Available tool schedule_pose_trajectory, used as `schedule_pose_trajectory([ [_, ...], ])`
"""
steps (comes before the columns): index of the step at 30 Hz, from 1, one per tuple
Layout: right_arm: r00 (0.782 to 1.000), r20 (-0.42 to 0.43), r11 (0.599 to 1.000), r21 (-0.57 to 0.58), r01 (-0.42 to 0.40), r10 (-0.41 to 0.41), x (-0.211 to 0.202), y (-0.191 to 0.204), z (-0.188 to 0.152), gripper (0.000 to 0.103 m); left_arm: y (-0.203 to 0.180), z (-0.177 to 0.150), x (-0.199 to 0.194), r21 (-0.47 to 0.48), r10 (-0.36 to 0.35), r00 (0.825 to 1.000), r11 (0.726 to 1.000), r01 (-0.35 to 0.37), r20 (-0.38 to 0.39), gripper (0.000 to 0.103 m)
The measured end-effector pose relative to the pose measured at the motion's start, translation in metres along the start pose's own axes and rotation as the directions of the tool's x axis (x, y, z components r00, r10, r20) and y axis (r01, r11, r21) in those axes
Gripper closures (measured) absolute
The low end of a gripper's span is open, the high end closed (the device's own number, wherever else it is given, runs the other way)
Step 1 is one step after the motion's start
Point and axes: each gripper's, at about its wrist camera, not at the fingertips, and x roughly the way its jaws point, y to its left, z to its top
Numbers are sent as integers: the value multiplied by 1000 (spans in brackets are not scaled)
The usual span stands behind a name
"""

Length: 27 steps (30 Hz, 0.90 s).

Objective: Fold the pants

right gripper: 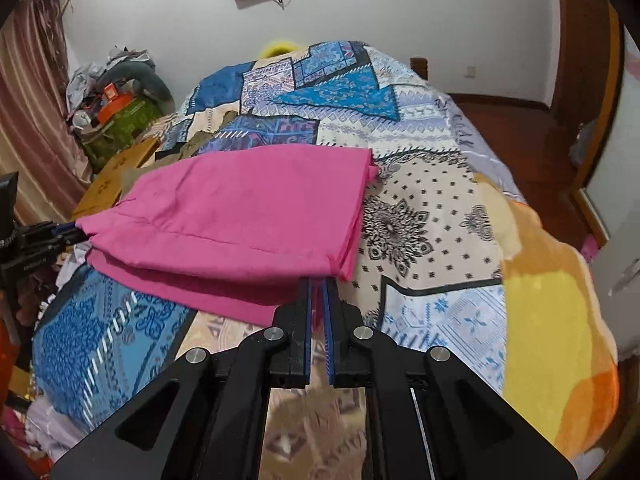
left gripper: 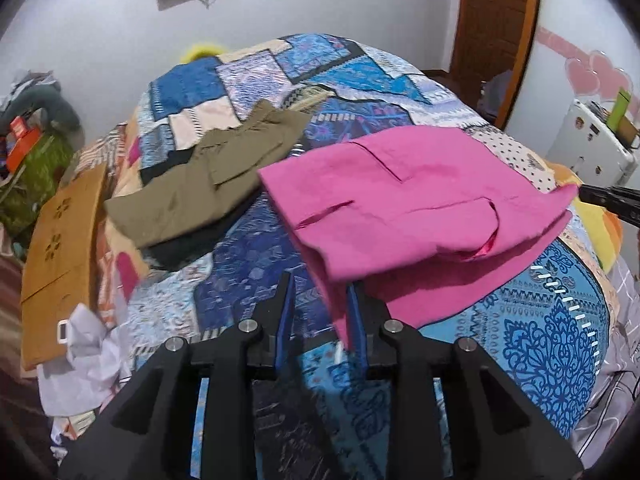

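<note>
Right now my right tongs [right gripper: 319,282] are clamped on a corner of the pink pants [right gripper: 248,216], while my left tongs [left gripper: 320,284] stand a little apart, with a hanging pink edge against the right pad only. Folded over, the pants lie across the patchwork bedspread [right gripper: 420,208], near an olive garment [left gripper: 208,184] further up the bed
</note>
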Motion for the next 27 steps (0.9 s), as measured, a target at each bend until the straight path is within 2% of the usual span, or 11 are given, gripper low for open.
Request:
schedule_pose_trajectory([
  [3, 999, 35, 1000, 2, 18, -18, -15, 1, 0, 89, 4, 3, -15, -12, 43, 999, 999, -42, 32, 65],
  [5, 998, 57, 1000, -4, 23, -23, -21, 5, 1, 70, 6, 9, -24, -18, 56, 997, 998, -55, 62, 51],
  [6, 997, 74, 1000, -15, 25, -24, -26, 9, 3, 65, 5, 11, -29, -20, 57, 995, 998, -55, 77, 50],
  [8, 995, 93, 999, -35, 29, -26, -30, 15, 5, 47, 2, 16, -40, -13, 49, 993, 999, -48, 110, 44],
  [9, 994, 101, 998, -50, 33, -27, -32, 20, 7, 43, -1, 18, -43, -9, 43, 992, 999, -43, 118, 41],
  [11, 993, 113, 997, -76, 28, -20, -32, 29, 11, 33, -10, 23, -47, 13, 23, 991, 1000, -25, 133, 28],
  [13, 993, 119, 995, -103, 15, -3, -29, 39, 13, 29, -24, 26, -45, 47, -5, 992, 999, -1, 126, 20],
  [19, 996, 63, 982, -181, -51, 63, -7, 68, 12, 29, -69, 23, -14, 180, -60, 998, 982, 55, 24, 18],
  [24, 995, 4, 968, -231, -94, 98, 12, 85, 7, 29, -94, 15, 13, 258, -44, 998, 965, 55, -46, 18],
  [27, 993, -31, 960, -252, -119, 115, 23, 92, 6, 29, -101, 16, 23, 284, -18, 999, 958, 31, -49, 18],
])
